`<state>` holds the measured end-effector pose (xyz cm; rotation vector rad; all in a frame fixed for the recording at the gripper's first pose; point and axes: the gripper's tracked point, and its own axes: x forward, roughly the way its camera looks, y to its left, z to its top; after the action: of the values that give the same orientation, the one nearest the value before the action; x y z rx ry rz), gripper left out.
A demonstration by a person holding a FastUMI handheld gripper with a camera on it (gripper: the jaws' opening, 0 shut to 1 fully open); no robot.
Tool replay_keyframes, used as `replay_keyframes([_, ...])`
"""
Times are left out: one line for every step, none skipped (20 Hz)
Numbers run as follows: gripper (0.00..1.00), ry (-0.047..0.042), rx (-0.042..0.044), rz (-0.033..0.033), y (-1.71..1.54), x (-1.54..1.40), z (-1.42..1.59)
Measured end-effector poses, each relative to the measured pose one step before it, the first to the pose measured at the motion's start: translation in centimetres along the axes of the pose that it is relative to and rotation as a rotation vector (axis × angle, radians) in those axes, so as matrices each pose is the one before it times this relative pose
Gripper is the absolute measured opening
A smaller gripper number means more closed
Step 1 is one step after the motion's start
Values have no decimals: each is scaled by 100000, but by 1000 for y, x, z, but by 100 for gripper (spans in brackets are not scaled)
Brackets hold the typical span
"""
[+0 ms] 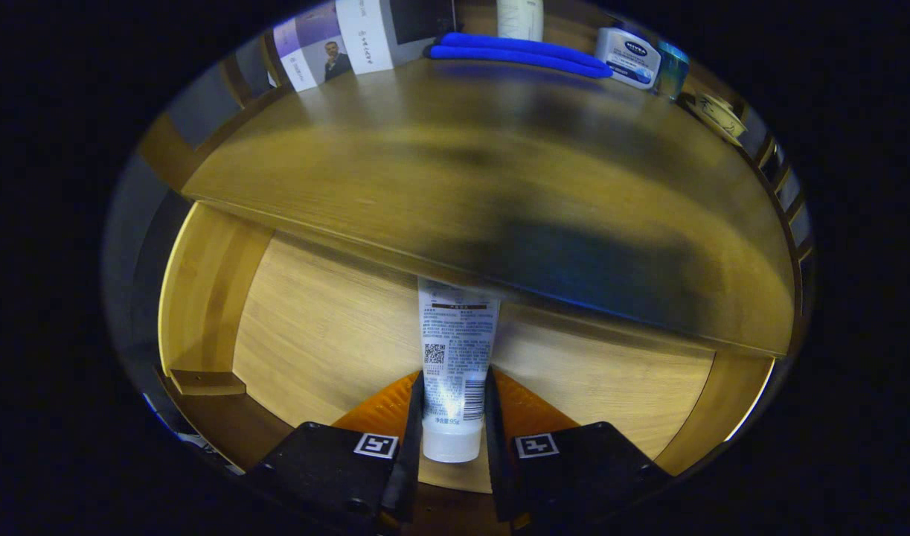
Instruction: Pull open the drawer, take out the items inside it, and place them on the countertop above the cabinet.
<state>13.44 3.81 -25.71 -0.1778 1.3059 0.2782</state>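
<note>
A white tube [455, 365] with printed text and a white cap stands between my fingers, cap toward me and its far end reaching under the countertop's front edge. My gripper [452, 406] is shut on the tube, one finger pressing each side near the cap. Below it lies the open wooden drawer [317, 335], its pale floor bare around the tube. The wooden countertop [440, 164] stretches above and beyond the drawer, blurred, with a dark shadow across its middle.
At the countertop's far edge lie a folded blue cloth [518, 53], a white and blue jar [629, 56], a teal container [672, 69], a white bottle [520, 16] and upright printed cards [335, 41]. The drawer's side walls [202, 290] rise left and right.
</note>
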Motion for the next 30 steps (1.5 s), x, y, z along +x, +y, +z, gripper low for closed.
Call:
replay_keyframes([43,-999,-1761,386,270,-301,-114])
replay_keyframes([43,122,-2944,555,240,-469,-295])
replay_keyframes([43,-230,-2155,701,326,-376,-176])
replay_keyframes([43,-681,-1145,705,269,-501,-67])
replay_keyframes([43,-1047,-874,1043,257,-584,-65])
replay_keyframes([43,-878,-231,1049,301,-554,-12])
replay_keyframes([43,-1390,136,1528,302,-508,178])
replay_keyframes([43,-1109,285,1562,326,-599,154])
replay_keyframes([43,-507,-145,1614,516,-853,-322])
replay_keyframes([43,-515,-290,1336,344,-679,-73])
replay_keyframes([43,-813,-168,995,229,-516,-126])
replay_keyframes([43,-847,-459,941,253,-617,-56])
replay_keyframes([43,-700,-359,729,237,-525,-138])
replay_keyframes([43,-1023,-197,840,219,-593,-18])
replay_keyframes([43,-841,-202,1171,304,-601,-64])
replay_keyframes([43,-1125,512,1315,257,-646,130])
replay_keyframes([43,-1144,574,1562,290,-670,160])
replay_keyframes([43,-1303,739,1020,40,-748,288])
replay_keyframes([43,-1230,349,399,-48,-614,268])
replay_keyframes([43,-1981,151,27,-193,-858,532])
replay_keyframes([43,-1727,201,-169,-255,-664,434])
replay_keyframes([43,-2168,1117,-107,-329,-592,698])
replay_keyframes([43,-1453,1148,466,-214,-596,556])
replay_keyframes([43,-1393,1645,298,-366,-456,721])
replay_keyframes([43,-1423,2011,-286,-659,-335,794])
replay_keyframes([43,-1353,1828,-456,-616,-194,927])
replay_keyframes([43,-1046,2135,-445,-629,-65,806])
replay_keyframes([43,-1250,3117,-774,-784,-88,1061])
replay_keyframes([43,-1067,2202,-793,-728,9,1005])
replay_keyframes([43,-1351,1900,-1107,-749,124,1015])
